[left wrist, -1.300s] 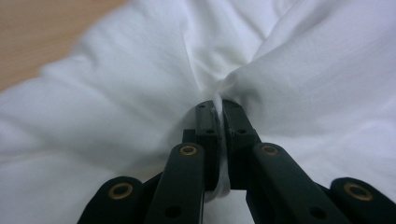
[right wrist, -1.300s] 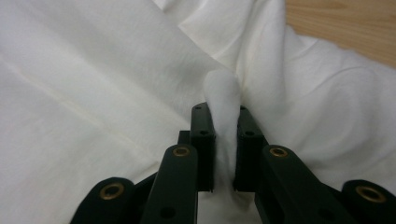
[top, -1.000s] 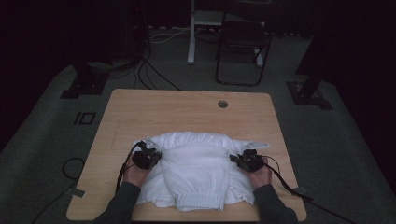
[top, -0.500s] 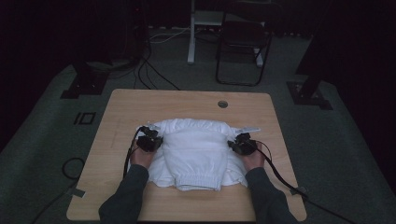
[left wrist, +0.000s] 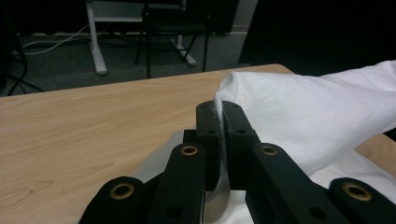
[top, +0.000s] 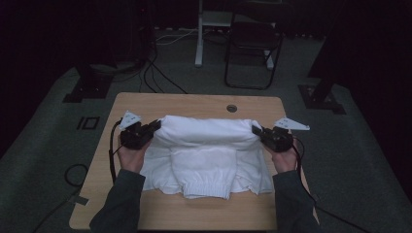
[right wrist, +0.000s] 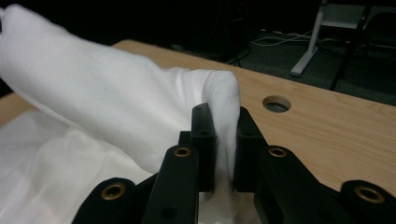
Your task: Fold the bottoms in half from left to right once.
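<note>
A white sweatshirt (top: 206, 155) lies on the wooden table (top: 184, 104), its ribbed hem toward the front edge. Its upper part (top: 206, 130) is lifted off the table and stretched between the two grippers. My left gripper (top: 154, 127) is shut on the cloth's left end (left wrist: 233, 93), with the fabric pinched between its jaws (left wrist: 219, 135). At the other side my right gripper (top: 256, 131) is shut on the right end (right wrist: 219, 93), where a fold of cloth is pressed between its jaws (right wrist: 223, 140). A hand holds each gripper from below.
A round cable hole (top: 231, 108) sits near the table's far edge, also seen in the right gripper view (right wrist: 276, 103). A dark folding chair (top: 252, 48) and a white desk leg (top: 198, 34) stand beyond the table. Cables trail off both sides.
Both grippers have risen and moved away from the person and outward, lifting the sweatshirt's upper part off the table and stretching it taut. The jaws stay closed on the cloth.
</note>
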A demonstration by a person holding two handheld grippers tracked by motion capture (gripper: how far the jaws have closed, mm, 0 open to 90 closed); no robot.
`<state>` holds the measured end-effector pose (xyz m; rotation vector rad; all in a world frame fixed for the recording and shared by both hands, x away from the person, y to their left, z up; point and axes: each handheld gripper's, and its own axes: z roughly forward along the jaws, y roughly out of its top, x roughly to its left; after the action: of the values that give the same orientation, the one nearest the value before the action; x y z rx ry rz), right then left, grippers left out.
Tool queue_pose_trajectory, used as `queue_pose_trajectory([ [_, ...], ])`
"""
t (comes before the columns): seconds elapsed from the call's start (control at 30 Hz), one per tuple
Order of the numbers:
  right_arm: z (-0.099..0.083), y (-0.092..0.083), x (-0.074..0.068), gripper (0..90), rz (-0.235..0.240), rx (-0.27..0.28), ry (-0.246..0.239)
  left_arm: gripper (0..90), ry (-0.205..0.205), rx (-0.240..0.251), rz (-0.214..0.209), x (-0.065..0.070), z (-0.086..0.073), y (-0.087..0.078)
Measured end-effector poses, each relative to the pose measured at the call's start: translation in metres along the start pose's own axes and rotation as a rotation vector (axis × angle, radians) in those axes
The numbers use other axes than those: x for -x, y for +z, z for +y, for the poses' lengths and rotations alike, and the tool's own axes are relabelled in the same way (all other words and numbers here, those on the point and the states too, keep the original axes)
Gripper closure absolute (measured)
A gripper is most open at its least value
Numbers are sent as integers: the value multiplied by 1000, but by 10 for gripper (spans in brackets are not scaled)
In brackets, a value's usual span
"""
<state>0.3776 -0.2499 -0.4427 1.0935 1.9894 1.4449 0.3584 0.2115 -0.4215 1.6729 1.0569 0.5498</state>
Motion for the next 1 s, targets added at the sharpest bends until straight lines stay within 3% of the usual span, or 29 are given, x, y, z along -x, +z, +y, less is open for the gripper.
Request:
queue_pose_trajectory([
  [0.13,-25,-10,-16,819,29,-52,-47,870,-23,-41,-40,-1,-27,-11],
  [0.17,-25,-10,-16,819,29,-52,-47,869,-23,-41,-40,-1,-27,-11],
  [0.2,-45,-13,-23,817,47,-84,-37,865,-24,-68,-40,-1,-38,-12],
  [0.27,-61,-13,-27,811,58,-113,-29,847,-29,-134,-51,0,-61,-12],
  [0.3,-69,-13,-29,790,66,-139,-25,803,-20,-157,-55,0,-67,-11],
  [0.37,-79,-12,-30,654,98,-186,-25,649,1,-170,-47,0,-69,-12],
  [0.4,-80,-13,-30,544,104,-184,-29,591,13,-158,-27,1,-66,-14],
  [0.47,-74,-17,-31,436,71,-142,-22,567,21,-129,-19,4,-53,-16],
  [0.57,-52,-19,-35,464,67,-50,-6,568,60,-121,-6,16,-33,-6],
  [0.63,-44,-15,-39,497,62,-41,-9,583,65,-134,-9,21,-28,3],
  [0.7,-30,4,-51,542,36,-61,-15,593,69,-168,-14,29,-24,23],
  [0.8,-24,31,-65,547,20,-110,-35,599,89,-225,-25,40,-31,49],
  [0.9,-33,56,-77,558,23,-164,-63,614,99,-310,-42,46,-51,72],
  [0.93,-40,62,-79,565,-5,-194,-81,626,93,-326,-44,46,-57,75],
  [1.0,-54,66,-78,580,-10,-227,-71,639,88,-356,-49,45,-70,77],
])
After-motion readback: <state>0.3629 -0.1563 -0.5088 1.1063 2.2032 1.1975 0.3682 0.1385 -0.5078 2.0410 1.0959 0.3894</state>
